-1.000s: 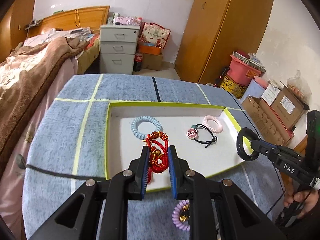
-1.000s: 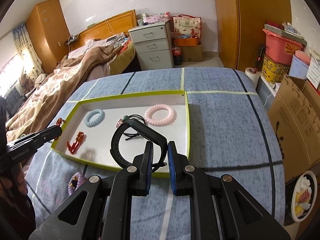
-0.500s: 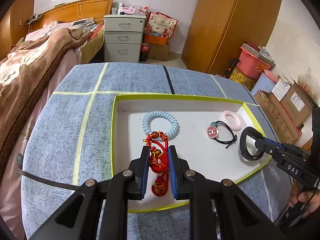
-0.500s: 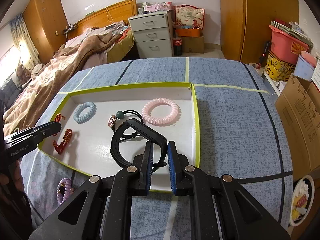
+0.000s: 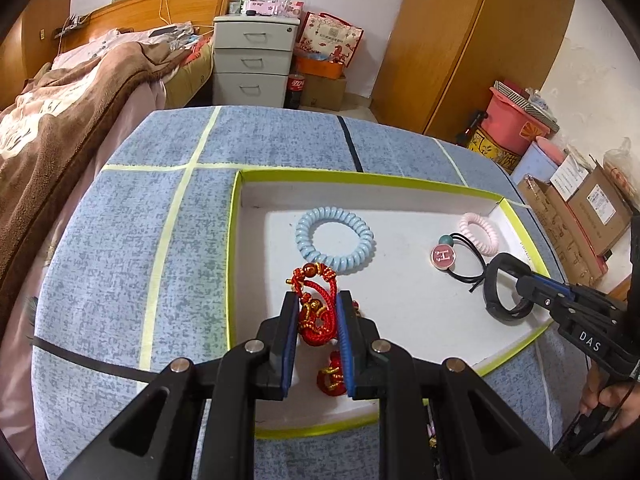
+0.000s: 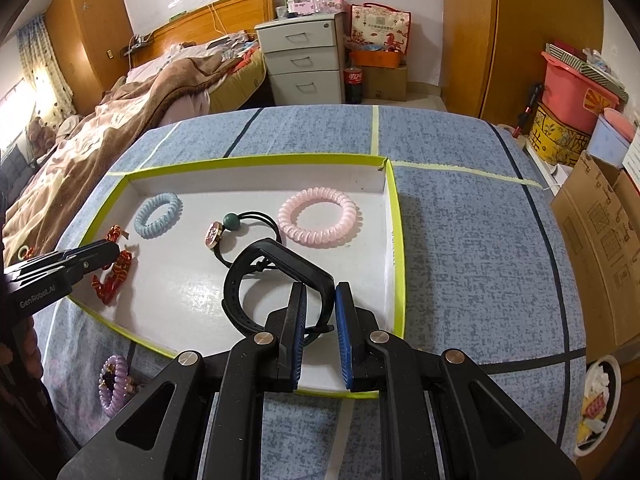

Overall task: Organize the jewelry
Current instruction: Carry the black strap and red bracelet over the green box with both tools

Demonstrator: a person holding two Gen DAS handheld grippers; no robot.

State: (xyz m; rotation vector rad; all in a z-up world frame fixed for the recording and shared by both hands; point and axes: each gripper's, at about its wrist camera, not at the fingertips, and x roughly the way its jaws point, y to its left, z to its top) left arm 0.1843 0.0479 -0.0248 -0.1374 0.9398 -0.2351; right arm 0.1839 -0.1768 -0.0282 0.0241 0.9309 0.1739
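A white tray with a lime-green rim (image 5: 360, 178) (image 6: 256, 160) lies on the blue tablecloth. My left gripper (image 5: 317, 300) (image 6: 112, 250) is shut on a red knotted cord bracelet (image 5: 320, 322) (image 6: 114, 276) over the tray's near left part, and the cord's tail lies on the tray floor. My right gripper (image 6: 320, 292) (image 5: 524, 280) is shut on a black wristband (image 6: 276, 280) (image 5: 500, 288) low over the tray's near right part. On the tray floor lie a blue coil hair tie (image 5: 335, 240) (image 6: 158, 214), a pink coil hair tie (image 5: 479, 232) (image 6: 318, 218) and a black hair tie with a round charm (image 5: 443, 255) (image 6: 216, 234).
A purple coil hair tie (image 6: 114, 384) lies on the cloth outside the tray's near edge. A bed (image 5: 60, 120) runs along the table's left side. A drawer cabinet (image 5: 252, 64) and wardrobe (image 5: 460, 40) stand behind, cardboard boxes (image 6: 600, 232) to the right.
Both grippers have come down and forward over the tray with their pieces still held. The red cord's tail now rests on the tray floor.
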